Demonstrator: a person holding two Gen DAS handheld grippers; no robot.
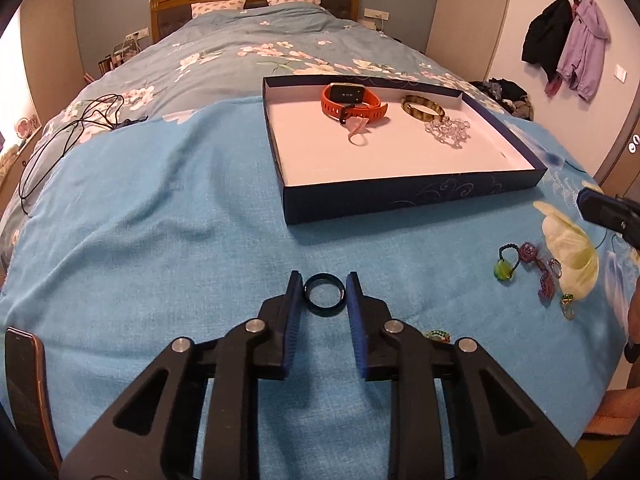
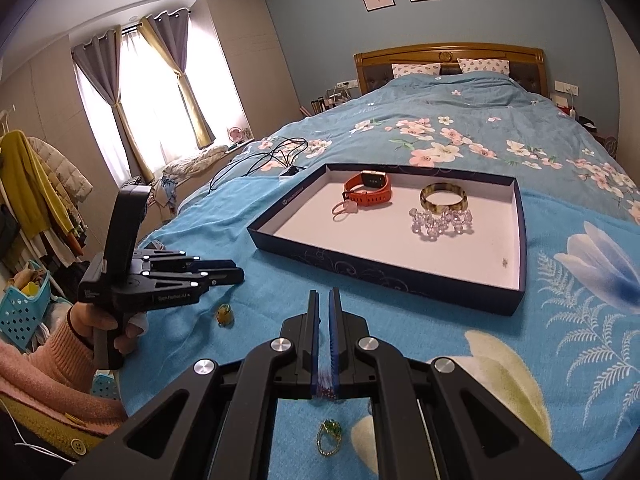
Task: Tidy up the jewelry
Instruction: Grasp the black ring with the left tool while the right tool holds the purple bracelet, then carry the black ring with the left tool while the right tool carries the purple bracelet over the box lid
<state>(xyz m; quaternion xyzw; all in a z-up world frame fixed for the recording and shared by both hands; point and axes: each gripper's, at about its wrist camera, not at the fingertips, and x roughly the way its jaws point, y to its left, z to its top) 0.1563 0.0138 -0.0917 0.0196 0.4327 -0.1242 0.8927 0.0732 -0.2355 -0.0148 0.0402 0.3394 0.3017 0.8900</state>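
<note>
Our left gripper (image 1: pixel 323 285) stands wide around the dark ring (image 1: pixel 323 295); our right gripper (image 2: pixel 324 300) is narrow, the tray (image 2: pixel 376 276) at one o'clock.

I see open blanket (image 1: pixel 168 248) at 10 o'clock of left claw (image 1: pixel 323 294); tray (image 1: pixel 408 196) wall blocks 1 o'clock.

My left wrist camera looks low along my left gripper (image 1: pixel 324 294) toward the headboard, the box lid (image 1: pixel 412 198) just ahead to its right. My right wrist camera faces the box lid (image 2: pixel 384 280) from nearer, angled toward the window. Both views share the lid and bed.
</note>
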